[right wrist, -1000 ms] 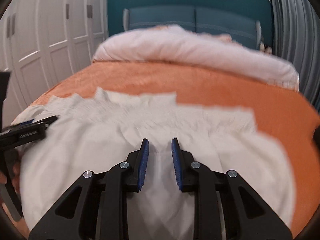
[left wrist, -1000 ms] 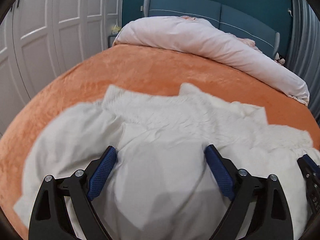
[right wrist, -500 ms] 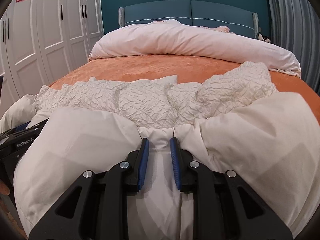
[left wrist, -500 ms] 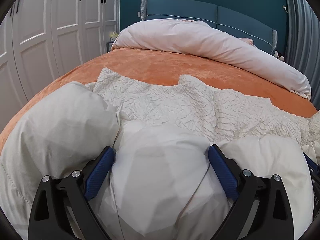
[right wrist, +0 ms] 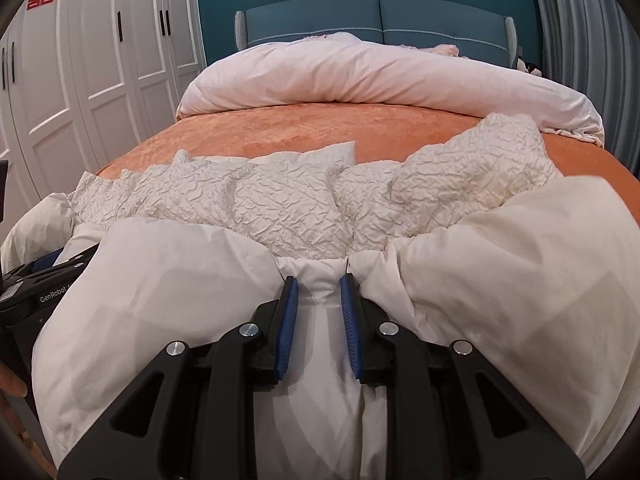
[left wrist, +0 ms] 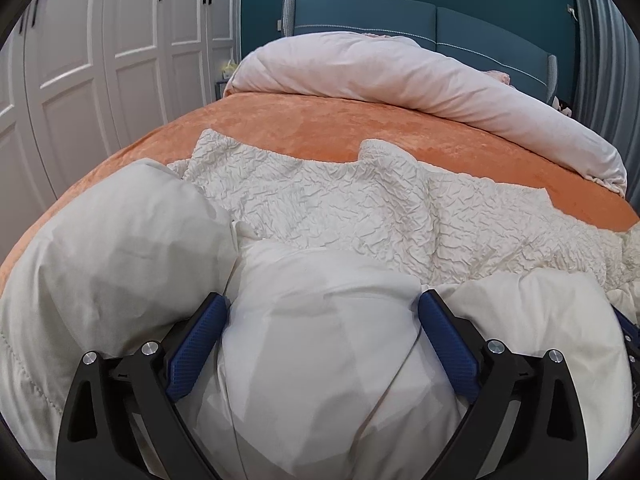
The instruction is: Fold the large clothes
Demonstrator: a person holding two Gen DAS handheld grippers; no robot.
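A large cream-white padded garment [left wrist: 328, 216] lies on the orange bedspread [left wrist: 320, 128], its crinkled side up and its smooth near edge bunched toward me. My left gripper [left wrist: 322, 302] has its jaws wide apart with a puffy fold of the smooth fabric between them. My right gripper [right wrist: 319, 280] is shut on a pinched fold of the same garment [right wrist: 280, 204] at its near edge. The left gripper's body shows at the left edge of the right wrist view [right wrist: 36, 284].
A rolled pale pink duvet [left wrist: 400, 76] lies across the far end of the bed, before a teal headboard [right wrist: 376, 16]. White wardrobe doors [right wrist: 80, 80] line the left side. A grey curtain [right wrist: 580, 20] hangs at the right.
The garment's near edge has been gathered and lifted toward me, puffing up around both grippers. In the last half second the right gripper's pads have parted slightly but still pinch the fold.
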